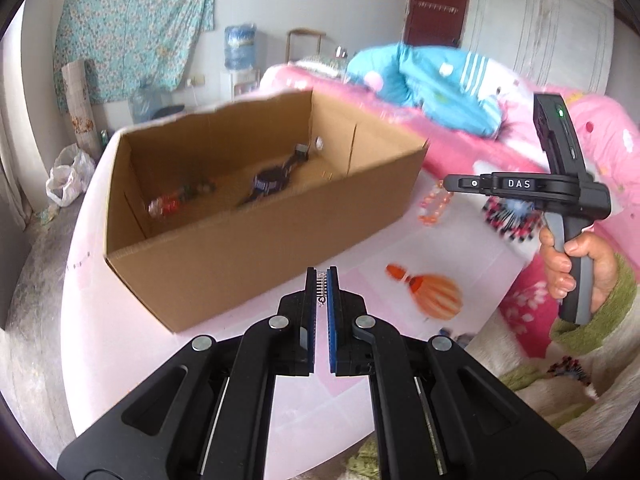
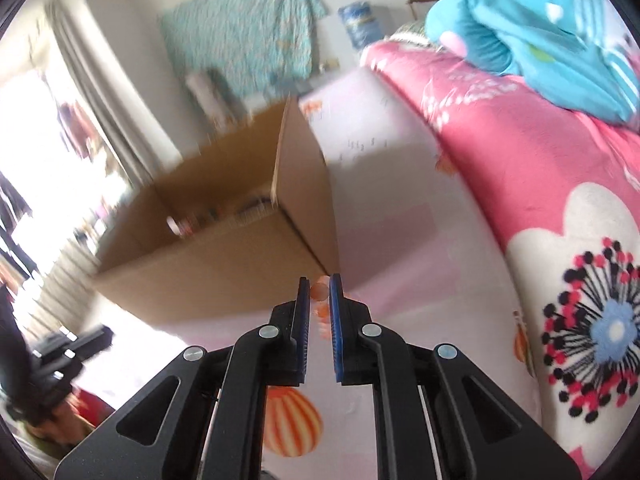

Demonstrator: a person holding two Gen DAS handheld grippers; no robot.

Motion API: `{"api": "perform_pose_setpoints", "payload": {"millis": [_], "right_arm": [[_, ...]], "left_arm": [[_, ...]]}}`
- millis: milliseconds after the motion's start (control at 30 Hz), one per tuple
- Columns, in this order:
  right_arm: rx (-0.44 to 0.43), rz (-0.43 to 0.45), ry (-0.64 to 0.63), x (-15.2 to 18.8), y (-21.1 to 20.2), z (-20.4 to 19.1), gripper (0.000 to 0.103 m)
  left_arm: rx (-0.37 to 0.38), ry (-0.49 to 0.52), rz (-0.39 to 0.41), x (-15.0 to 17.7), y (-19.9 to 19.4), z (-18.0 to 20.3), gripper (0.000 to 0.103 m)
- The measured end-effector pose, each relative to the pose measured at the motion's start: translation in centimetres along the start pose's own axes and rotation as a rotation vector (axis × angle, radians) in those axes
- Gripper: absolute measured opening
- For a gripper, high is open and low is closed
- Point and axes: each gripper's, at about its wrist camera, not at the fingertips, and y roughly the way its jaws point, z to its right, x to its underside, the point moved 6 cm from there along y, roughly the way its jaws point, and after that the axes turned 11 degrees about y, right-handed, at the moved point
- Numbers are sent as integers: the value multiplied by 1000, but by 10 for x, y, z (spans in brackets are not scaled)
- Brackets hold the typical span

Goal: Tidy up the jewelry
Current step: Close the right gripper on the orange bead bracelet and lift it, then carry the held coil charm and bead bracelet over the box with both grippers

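An open cardboard box (image 1: 256,240) stands on a pink table (image 1: 352,248); it also shows in the right wrist view (image 2: 208,272). Inside lie a dark beaded piece (image 1: 270,182) and a red-and-clear beaded piece (image 1: 168,204). My left gripper (image 1: 321,280) is shut on a small silver piece of jewelry (image 1: 321,288), just in front of the box. My right gripper (image 2: 320,286) is shut on an orange bead bracelet (image 2: 319,292) near the box's right corner. The bracelet also hangs below the right gripper in the left wrist view (image 1: 434,206).
A pink flowered blanket (image 2: 520,184) with a blue pillow (image 1: 436,80) lies to the right of the table. The table cover has an orange balloon print (image 1: 436,294). A water dispenser (image 1: 240,52) and plastic bags (image 1: 68,178) stand behind on the floor.
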Motion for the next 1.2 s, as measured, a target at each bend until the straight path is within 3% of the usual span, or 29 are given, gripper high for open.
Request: {"api": "perform_pose_setpoints", "payload": {"millis": [167,367,567,733,867,1200], "right_arm": [[-82,103,26,-26,-39,-14,10],[-158,202,-41,-61,-71,-51,10],[-261,204,-112,-86,-64,-93,10],[-324,121,-120,-95,-25,-113,10],[-340,42,-111,-90,8,-118,10],[-343,-80,-112,-71,50,-119,10]], "left_arm": [[1,15,77,-28,-23,1,4],[3,4,150,-64,-38,-10,4],[-36,-10,160,-84,-31,-33,4],[-61,-62,98,-88,-5,-66,4],[-67,-101,-2,-86,25,-97,4],[58,-156,-325,-84,113,-139,4]]}}
